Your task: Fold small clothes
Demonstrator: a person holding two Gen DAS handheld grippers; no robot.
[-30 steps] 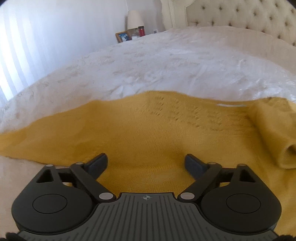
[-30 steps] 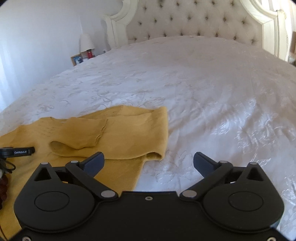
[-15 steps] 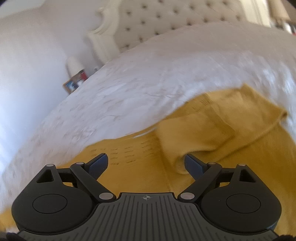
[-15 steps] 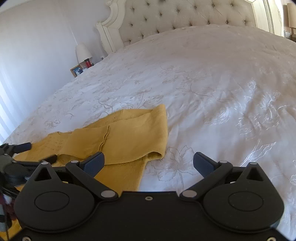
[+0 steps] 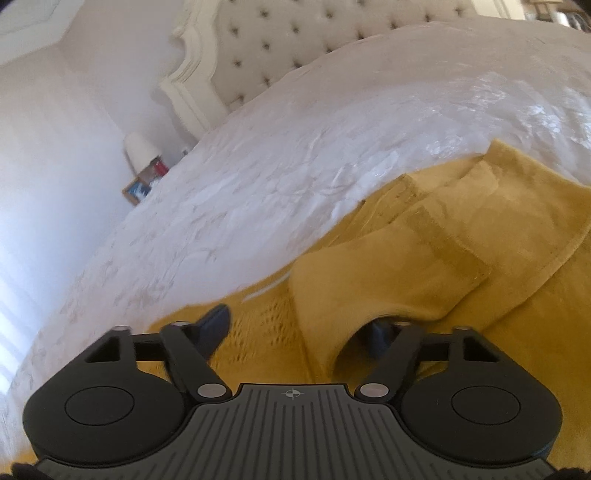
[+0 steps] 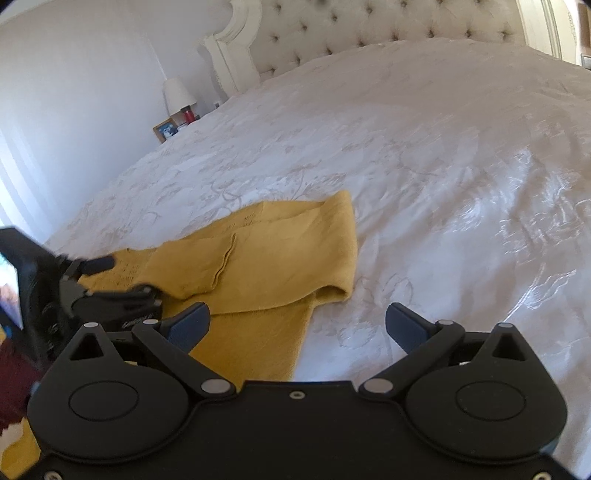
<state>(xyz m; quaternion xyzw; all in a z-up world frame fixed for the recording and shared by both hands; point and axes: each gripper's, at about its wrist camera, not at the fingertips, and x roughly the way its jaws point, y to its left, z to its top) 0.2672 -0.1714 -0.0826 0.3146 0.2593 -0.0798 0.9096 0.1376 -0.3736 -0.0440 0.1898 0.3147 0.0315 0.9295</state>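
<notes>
A mustard-yellow knit garment (image 5: 461, 302) lies flat on the white bedspread (image 5: 295, 155), one sleeve (image 5: 369, 280) folded across its body. My left gripper (image 5: 299, 328) sits low over it and its jaws are closing. Its right finger (image 5: 380, 332) is tucked under the sleeve's open edge; its left finger (image 5: 218, 325) rests over the knit body, apart from the sleeve. In the right wrist view, the garment (image 6: 277, 266) spreads out with the left gripper (image 6: 122, 277) at its left side. My right gripper (image 6: 297, 325) hangs open over the garment's right edge, with nothing between its fingers.
A tufted headboard (image 6: 369, 33) stands at the far end of the bed. A lamp (image 6: 177, 94) and a picture frame (image 6: 165, 130) stand beside the bed at the back left. A dark red sleeve (image 6: 11, 387) shows at the lower left.
The left gripper has slid right across the garment to the folded sleeve and rolled. Its jaws have narrowed, with the right finger now under the sleeve's edge. The right gripper barely moved.
</notes>
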